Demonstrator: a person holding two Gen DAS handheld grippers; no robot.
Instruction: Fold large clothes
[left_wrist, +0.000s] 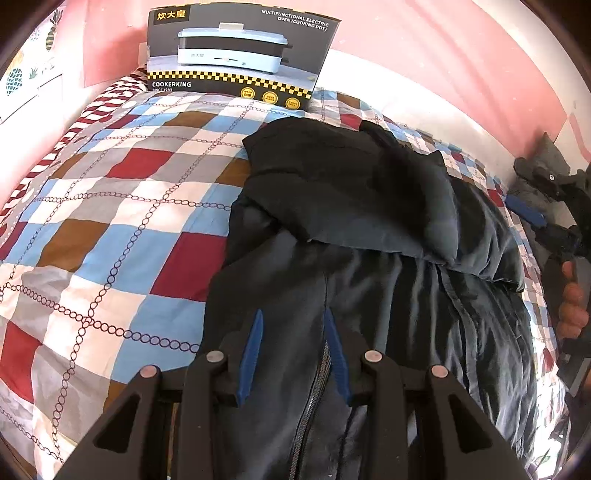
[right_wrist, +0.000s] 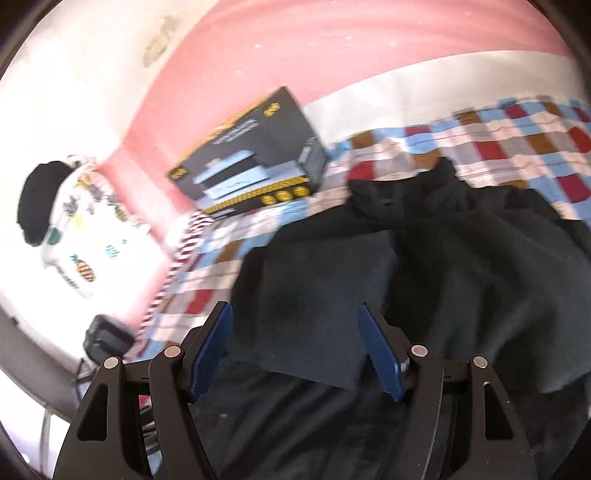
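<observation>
Checked bedspread (left_wrist: 110, 206); closed, perhaps sealed, cooker box (left_wrist: 236, 51).

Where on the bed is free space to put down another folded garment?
The checkered quilt is bare on the stretch bordered by the black padded jacket, the cooker box and the striped edge. The jacket's side is crowded: the left gripper is over it, and the right gripper hovers open above it.

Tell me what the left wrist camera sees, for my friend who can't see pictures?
A dark puffy jacket lies on a checkered bedspread, one part folded over its top. The left gripper sits low over the jacket's zipper, blue fingers apart. An electric cooker box stands behind.
</observation>
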